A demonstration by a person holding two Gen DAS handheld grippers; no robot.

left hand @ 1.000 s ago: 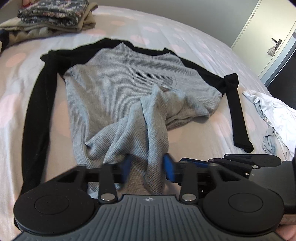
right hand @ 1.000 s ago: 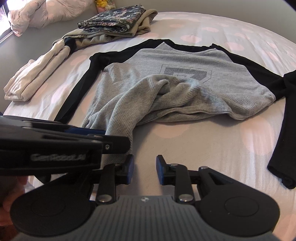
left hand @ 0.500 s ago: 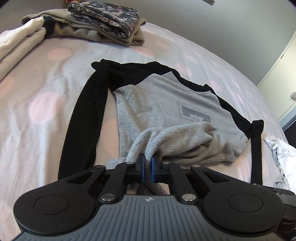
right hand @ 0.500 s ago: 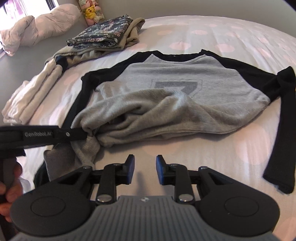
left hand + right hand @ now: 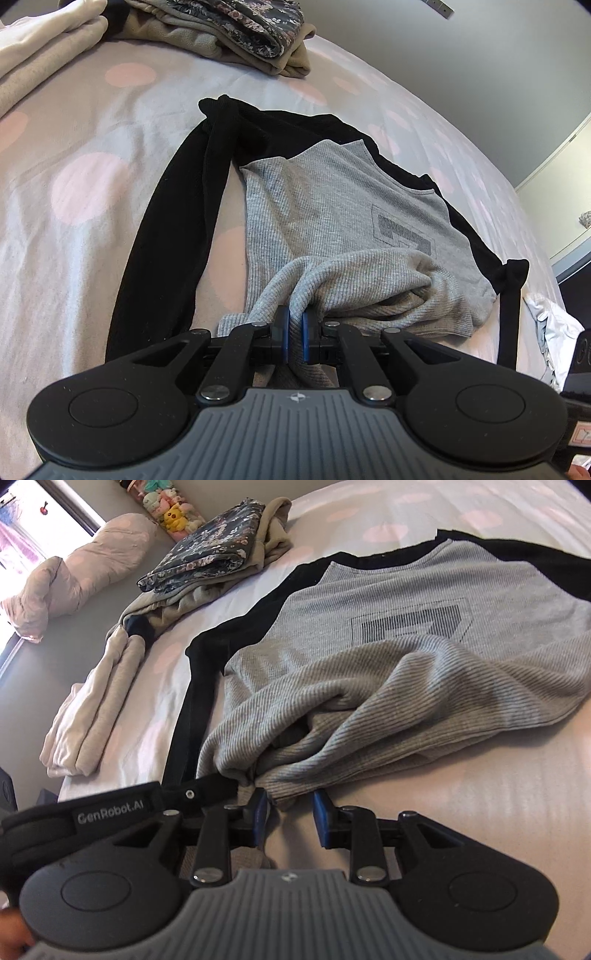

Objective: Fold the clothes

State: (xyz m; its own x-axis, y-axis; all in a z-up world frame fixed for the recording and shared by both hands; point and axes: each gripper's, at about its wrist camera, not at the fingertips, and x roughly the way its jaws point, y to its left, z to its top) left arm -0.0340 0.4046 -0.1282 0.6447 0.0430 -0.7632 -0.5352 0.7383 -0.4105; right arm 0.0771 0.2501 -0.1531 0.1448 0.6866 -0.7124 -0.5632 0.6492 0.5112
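In the left wrist view, the left gripper [image 5: 294,329] is seen clenched on a bunched fold of the grey shirt [image 5: 332,214], the ribbed cloth being pinched between the two blue pads [image 5: 283,328] and drawn up from the near hem. The shirt is spread chest-up on the dotted bedsheet [image 5: 74,166], its black sleeve [image 5: 166,236] laid straight along the left side and the other black sleeve [image 5: 511,295] trailing down at the right edge. Bare sheet is left open to the left of the sleeve; a stack of folded clothes [image 5: 236,33] is set well beyond the collar, and a white crumpled garment [image 5: 550,332] is seen at the far right. In the right wrist view, the right gripper [image 5: 290,812] is held with its jaws apart, the near hem corner of the shirt [image 5: 406,657] lying just between and ahead of the fingertips; whether cloth is touched cannot be told. The left gripper [image 5: 207,792] is seen just beside it on the left, closed into the same hem. Open sheet [image 5: 480,794] is left to the right and near side; folded beige clothes [image 5: 99,709] are lined along the left edge of the bed.
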